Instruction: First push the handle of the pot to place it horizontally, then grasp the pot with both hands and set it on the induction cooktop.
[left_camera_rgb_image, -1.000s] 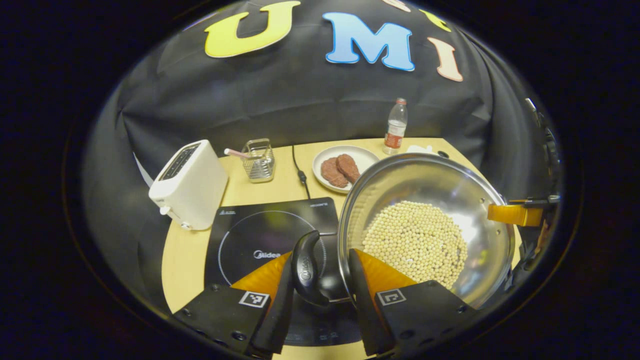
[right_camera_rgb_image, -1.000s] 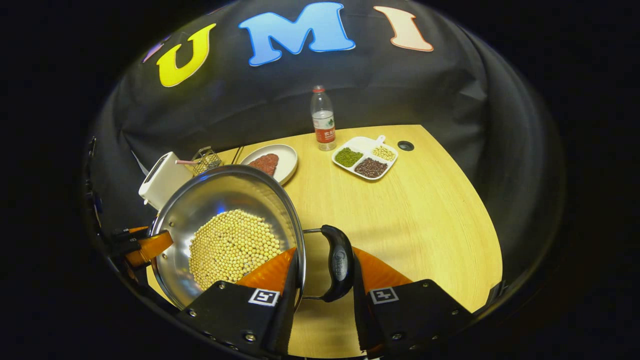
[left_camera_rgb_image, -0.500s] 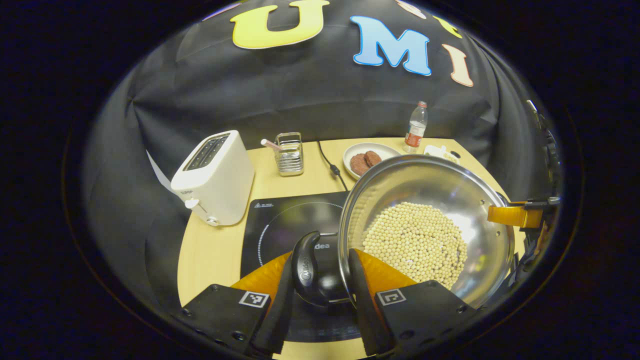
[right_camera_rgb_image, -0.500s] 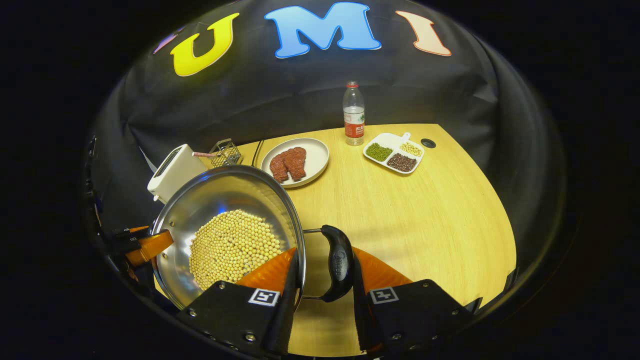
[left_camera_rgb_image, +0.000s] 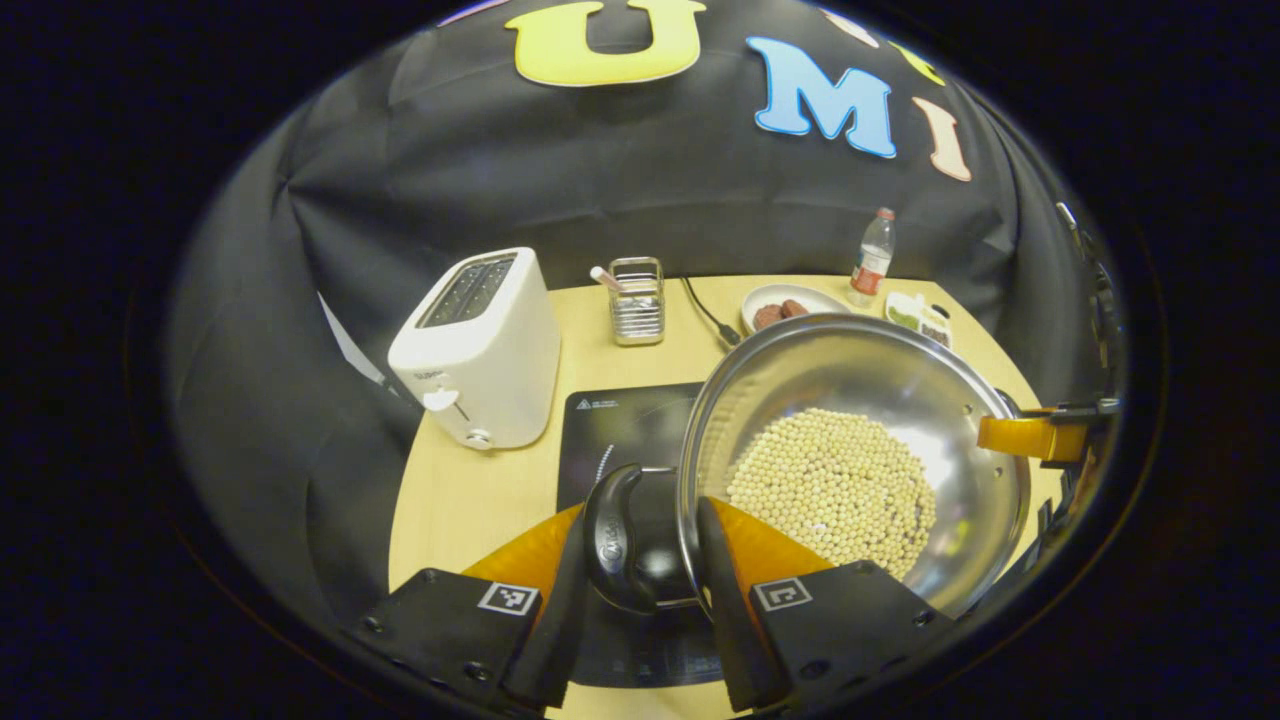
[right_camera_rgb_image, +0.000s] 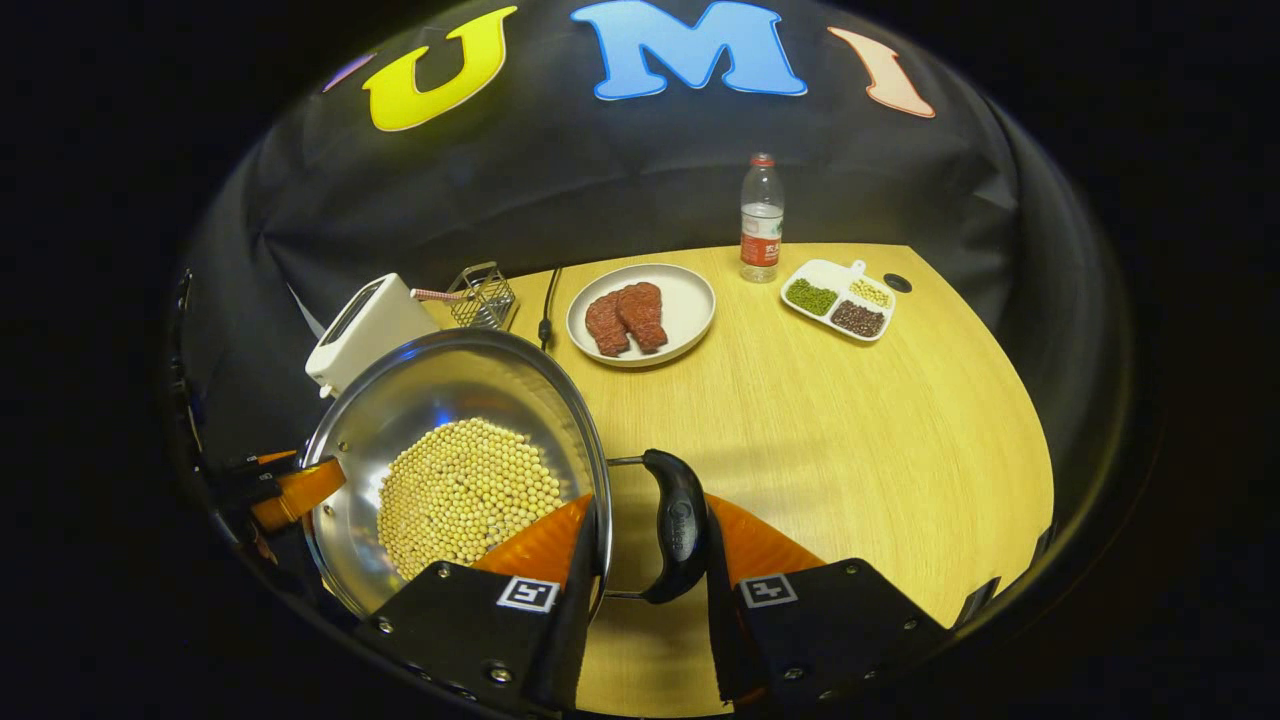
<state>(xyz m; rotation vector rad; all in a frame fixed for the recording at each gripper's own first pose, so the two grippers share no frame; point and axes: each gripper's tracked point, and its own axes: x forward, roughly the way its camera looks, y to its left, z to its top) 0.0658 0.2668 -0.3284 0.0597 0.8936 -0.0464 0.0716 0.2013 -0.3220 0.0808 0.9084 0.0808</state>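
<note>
A steel pot (left_camera_rgb_image: 870, 390) full of pale beans hangs above the table, held by its two black side handles. My left gripper (left_camera_rgb_image: 640, 525) is shut on the left handle (left_camera_rgb_image: 612, 540), one finger outside the loop and the other against the pot's wall. My right gripper (right_camera_rgb_image: 650, 530) is shut the same way on the right handle (right_camera_rgb_image: 678, 525), with the pot (right_camera_rgb_image: 440, 400) to its left. The black induction cooktop (left_camera_rgb_image: 625, 425) lies partly under the pot's left side. Each view shows the other gripper (left_camera_rgb_image: 1040, 437) (right_camera_rgb_image: 290, 490) at the pot's far rim.
A white toaster (left_camera_rgb_image: 480, 350) stands left of the cooktop, with a wire holder (left_camera_rgb_image: 637, 300) and the cooktop's cord behind. A plate of meat (right_camera_rgb_image: 640, 315), a water bottle (right_camera_rgb_image: 761, 220) and a divided tray of beans (right_camera_rgb_image: 838, 308) sit toward the back of the wooden table (right_camera_rgb_image: 850, 450).
Both grippers have carried the pot to the left. The toaster and the cooktop have come closer, and the cooktop now lies further under the pot. Both grips are unchanged.
</note>
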